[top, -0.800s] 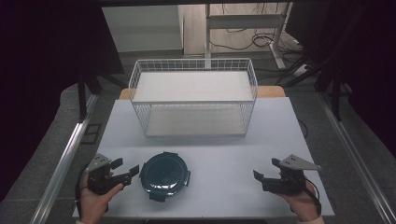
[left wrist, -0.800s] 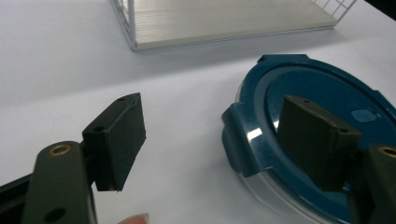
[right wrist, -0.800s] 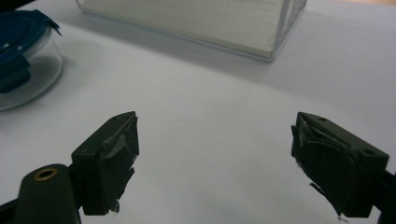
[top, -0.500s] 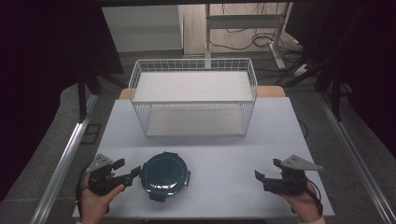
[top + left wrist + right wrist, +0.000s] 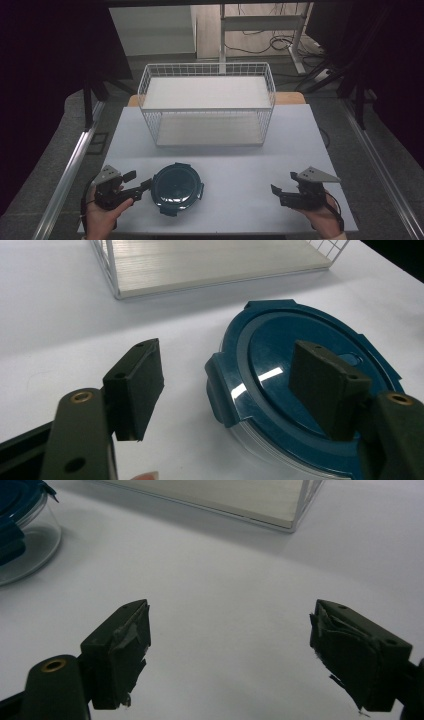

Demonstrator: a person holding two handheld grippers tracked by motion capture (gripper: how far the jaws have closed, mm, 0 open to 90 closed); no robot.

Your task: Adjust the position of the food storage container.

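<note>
While the left gripper [image 5: 134, 184] holds its matte black jaws spread astride the left rim of the container [image 5: 177, 186], not pressing it, this round clear tub with a glossy dark-teal clip lid sits near the tabletop's [image 5: 240, 165] front edge. Right gripper [image 5: 281, 192], jaws spread and empty, hovers near the front right corner. White wire basket [image 5: 207, 107] stands at the back edge.

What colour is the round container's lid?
Dark teal-blue lid, clearest in the left gripper view.
</note>
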